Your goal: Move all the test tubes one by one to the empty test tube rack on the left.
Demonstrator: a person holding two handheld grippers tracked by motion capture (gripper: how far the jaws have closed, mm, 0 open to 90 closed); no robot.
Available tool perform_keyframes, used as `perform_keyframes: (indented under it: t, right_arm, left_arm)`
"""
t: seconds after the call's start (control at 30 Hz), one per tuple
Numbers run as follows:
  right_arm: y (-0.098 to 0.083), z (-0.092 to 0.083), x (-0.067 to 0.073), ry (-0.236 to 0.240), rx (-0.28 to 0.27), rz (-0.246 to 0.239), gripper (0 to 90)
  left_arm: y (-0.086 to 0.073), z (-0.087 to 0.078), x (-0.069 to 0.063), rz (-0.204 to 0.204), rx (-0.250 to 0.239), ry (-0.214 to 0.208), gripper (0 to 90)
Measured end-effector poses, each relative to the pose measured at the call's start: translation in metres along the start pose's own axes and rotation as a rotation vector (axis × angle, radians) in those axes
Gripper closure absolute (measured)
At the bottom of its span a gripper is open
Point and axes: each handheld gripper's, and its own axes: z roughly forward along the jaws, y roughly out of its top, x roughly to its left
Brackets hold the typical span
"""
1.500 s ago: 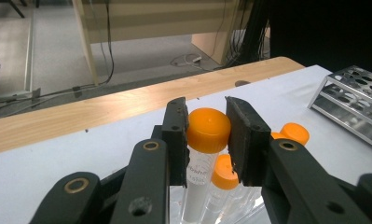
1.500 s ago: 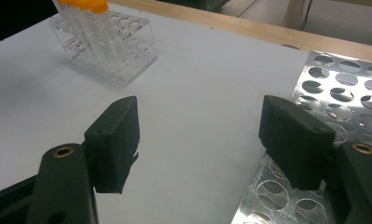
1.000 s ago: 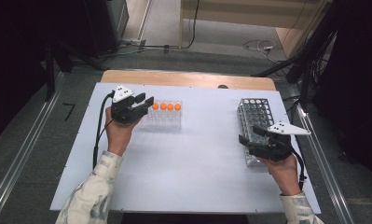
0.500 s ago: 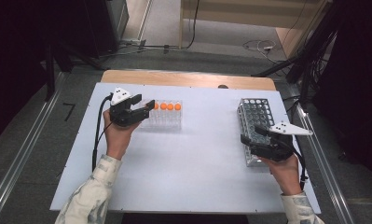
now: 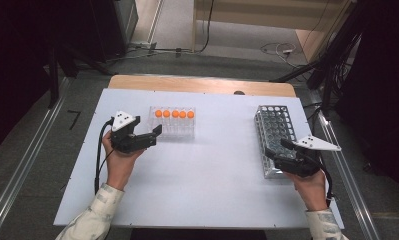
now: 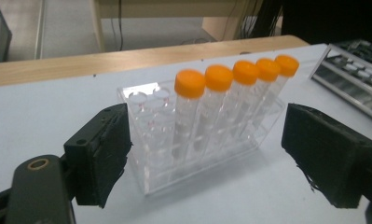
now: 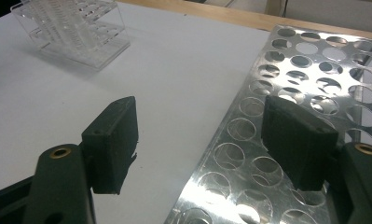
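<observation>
A clear plastic rack (image 5: 173, 131) (image 6: 151, 168) stands at the table's back left, with several orange-capped tubes (image 5: 175, 114) (image 6: 218, 77) in a row. My left gripper (image 5: 156, 136) (image 6: 207, 154) sits just off the rack's left end. Its jaws have just been opening; the rack end shows between the pads without touching them. At the right lies a perforated metal rack (image 5: 273, 125) (image 7: 291, 60) with empty holes. My right gripper (image 5: 278, 150) (image 7: 202, 140) is open at its near end, one jaw over the top plate and the other over the table.
The white table (image 5: 207, 190) has a wooden strip (image 5: 202, 85) along its far edge. Metal rails run down the floor on both sides, and cables lie on the floor beyond the table. The clear rack (image 7: 72, 28) sits far left in the right gripper view.
My left gripper has drawn back from the clear rack toward the person, and its jaws have spread apart. The right gripper has stayed at the metal rack.
</observation>
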Motion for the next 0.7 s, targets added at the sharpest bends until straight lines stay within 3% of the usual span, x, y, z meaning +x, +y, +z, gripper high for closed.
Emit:
perform_keyframes:
  t: [0.37,0.7]
  right_arm:
    - [-0.011,-0.011,-0.007,-0.027,-0.018,0.006,25.2]
    - [-0.017,-0.016,-0.011,-0.039,-0.013,0.019,24.8]
  left_arm:
    - [-0.022,-0.022,-0.007,0.012,-0.011,0.032,12.7]
    - [-0.033,-0.036,-0.007,0.002,-0.002,0.025,12.4]
